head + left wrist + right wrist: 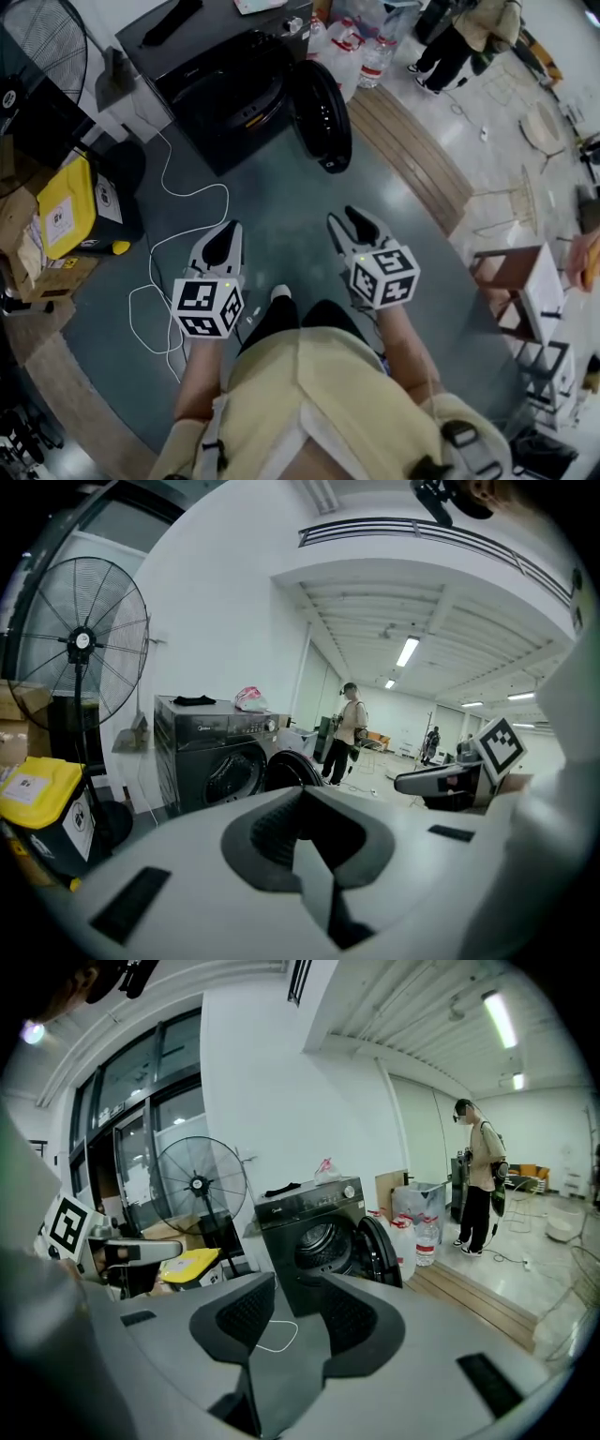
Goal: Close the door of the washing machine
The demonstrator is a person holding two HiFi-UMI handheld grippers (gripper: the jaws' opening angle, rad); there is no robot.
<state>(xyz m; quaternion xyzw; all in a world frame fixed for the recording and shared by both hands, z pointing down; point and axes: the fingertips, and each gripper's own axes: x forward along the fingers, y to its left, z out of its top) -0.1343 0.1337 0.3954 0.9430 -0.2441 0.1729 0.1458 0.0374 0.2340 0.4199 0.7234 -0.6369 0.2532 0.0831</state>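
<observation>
Tongs on the right gripper (344, 220) stand apart with nothing between them, while those on the left gripper (232, 228) are together and empty. Both are held low over the grey floor (281, 202), side by side, pointing toward the washing machine (225, 84). Its round door (322, 112) hangs wide open on the right side of the drum opening, well apart from both grippers. A white cable (187, 202) trails across the floor in front, with a yellow bin (66, 206) and a standing fan (42, 42) off to the left.
</observation>
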